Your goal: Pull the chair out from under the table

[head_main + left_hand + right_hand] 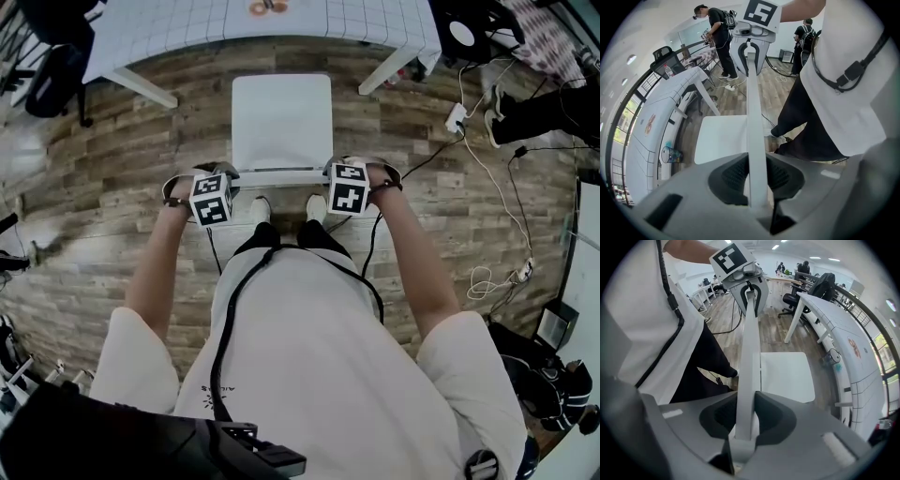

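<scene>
The white chair (pixel 281 117) stands on the wood floor in front of the white gridded table (pixel 169 28), its seat out from under the tabletop. Its backrest's top rail (pixel 281 175) runs between my two grippers. My left gripper (pixel 225 172) is shut on the rail's left end, and the thin white rail (pixel 754 117) sits pinched between the dark pads (pixel 736 173). At the right end my right gripper (pixel 341 170) is shut on the same rail (pixel 750 362). Each gripper view shows the other gripper (pixel 750 51) (pixel 750 291) at the rail's far end.
The person's feet (pixel 261 211) stand just behind the chair. White cables and a power strip (pixel 457 117) lie on the floor at right. A black office chair (pixel 52 66) is at far left. A cup (pixel 670 153) sits beneath the table. People (pixel 717 33) stand in the background.
</scene>
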The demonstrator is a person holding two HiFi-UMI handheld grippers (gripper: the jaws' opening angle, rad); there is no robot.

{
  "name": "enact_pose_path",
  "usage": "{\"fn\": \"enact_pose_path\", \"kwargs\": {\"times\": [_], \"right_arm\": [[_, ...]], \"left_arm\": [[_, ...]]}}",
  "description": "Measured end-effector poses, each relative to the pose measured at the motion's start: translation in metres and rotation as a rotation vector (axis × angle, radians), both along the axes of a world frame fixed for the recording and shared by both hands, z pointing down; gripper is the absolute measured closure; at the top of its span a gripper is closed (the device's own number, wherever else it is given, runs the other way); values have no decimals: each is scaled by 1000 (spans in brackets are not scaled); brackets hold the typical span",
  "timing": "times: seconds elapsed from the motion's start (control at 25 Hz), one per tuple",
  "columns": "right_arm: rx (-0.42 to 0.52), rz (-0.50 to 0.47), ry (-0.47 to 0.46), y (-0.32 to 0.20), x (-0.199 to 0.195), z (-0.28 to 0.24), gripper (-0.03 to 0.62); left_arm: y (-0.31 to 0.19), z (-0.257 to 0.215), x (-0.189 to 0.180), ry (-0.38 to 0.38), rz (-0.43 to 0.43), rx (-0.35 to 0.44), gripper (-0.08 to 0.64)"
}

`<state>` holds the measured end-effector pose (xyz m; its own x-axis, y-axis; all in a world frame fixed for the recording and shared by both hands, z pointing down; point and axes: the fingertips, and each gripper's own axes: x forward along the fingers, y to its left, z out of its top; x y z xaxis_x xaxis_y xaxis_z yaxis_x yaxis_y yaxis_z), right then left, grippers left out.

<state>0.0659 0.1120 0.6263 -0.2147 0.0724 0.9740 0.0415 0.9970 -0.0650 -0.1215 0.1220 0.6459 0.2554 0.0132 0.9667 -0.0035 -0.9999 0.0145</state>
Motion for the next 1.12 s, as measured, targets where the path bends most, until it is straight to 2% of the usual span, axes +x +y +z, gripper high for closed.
{"fn": "enact_pose_path", "kwargs": {"times": [0.56,0.84,0.92,1.0,1.12], "right_arm": [[-30,1,15,76,3,1,499],[-32,25,-4,82,3,0,491],[-28,43,-28,82,3,-3,484],[-40,77,-58,81,6,-12,462],[-70,165,-170,78,0,-37,465]], "left_arm": [[76,1,2,-4,3,-49,476],[82,-1,4,4,5,-53,469],[81,-4,5,43,-26,-58,435],[79,-15,12,127,-101,-91,408],[72,-37,23,257,-220,-143,383]]}}
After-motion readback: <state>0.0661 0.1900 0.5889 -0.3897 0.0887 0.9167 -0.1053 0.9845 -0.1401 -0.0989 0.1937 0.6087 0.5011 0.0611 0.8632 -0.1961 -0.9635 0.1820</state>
